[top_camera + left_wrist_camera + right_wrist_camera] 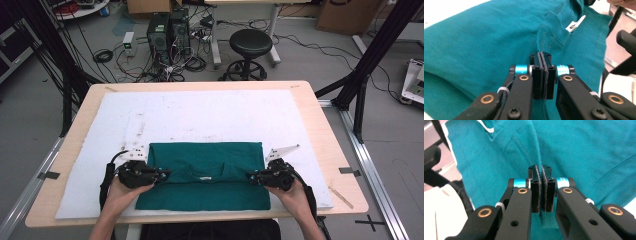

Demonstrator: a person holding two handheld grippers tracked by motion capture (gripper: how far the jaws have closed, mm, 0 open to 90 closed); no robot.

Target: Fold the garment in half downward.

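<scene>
While both clamp the green shirt (205,175), left gripper (162,175) and right gripper (251,176) seemingly pinch folds.

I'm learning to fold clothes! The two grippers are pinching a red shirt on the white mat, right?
Not quite: the shirt is teal green, not red, as the high view shows. The left gripper and right gripper are both pinching it on the white mat.

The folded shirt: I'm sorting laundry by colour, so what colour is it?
Plain teal green shirt, with no pattern; it shows best in the high view.
</scene>
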